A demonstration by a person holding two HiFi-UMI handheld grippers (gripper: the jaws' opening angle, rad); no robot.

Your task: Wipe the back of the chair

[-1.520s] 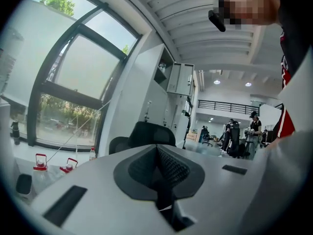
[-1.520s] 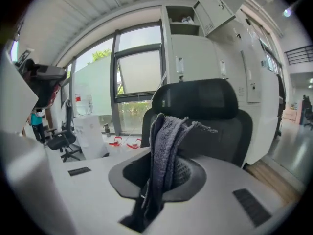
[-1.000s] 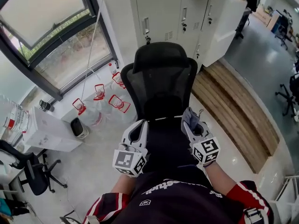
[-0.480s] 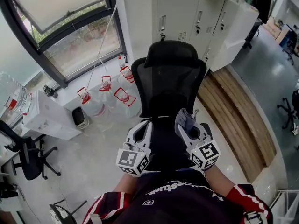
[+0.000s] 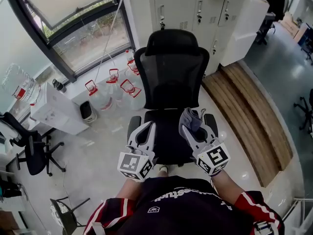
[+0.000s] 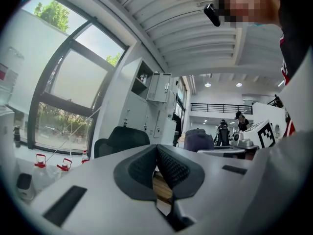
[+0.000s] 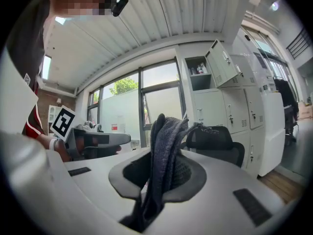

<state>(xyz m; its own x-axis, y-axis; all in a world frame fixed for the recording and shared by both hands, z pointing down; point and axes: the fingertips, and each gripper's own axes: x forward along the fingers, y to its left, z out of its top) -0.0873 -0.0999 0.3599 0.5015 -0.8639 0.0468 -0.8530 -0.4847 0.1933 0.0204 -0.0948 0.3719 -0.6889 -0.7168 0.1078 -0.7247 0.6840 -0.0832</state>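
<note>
A black mesh office chair (image 5: 171,72) stands in front of me, its back and headrest (image 5: 172,41) facing me from across the seat (image 5: 168,136). My right gripper (image 5: 188,123) hangs over the seat's right side, shut on a dark grey cloth (image 5: 191,119) that sticks up between its pads (image 7: 164,151). In the right gripper view the chair's headrest (image 7: 211,137) shows past the cloth. My left gripper (image 5: 145,130) hovers over the seat's left side, its jaws pressed together with nothing in them (image 6: 156,166). The left gripper view shows the chair (image 6: 122,138) further off to the left.
Several water jugs with red caps (image 5: 113,89) stand on the floor left of the chair, beside a white box (image 5: 54,112). White lockers (image 5: 195,9) rise behind the chair. A wooden platform (image 5: 249,111) runs along the right. Another black chair (image 5: 29,151) stands far left.
The view has pulled back from the chair, which now shows its whole seat. Both grippers keep their places over the seat, the right one still gripping the cloth.
</note>
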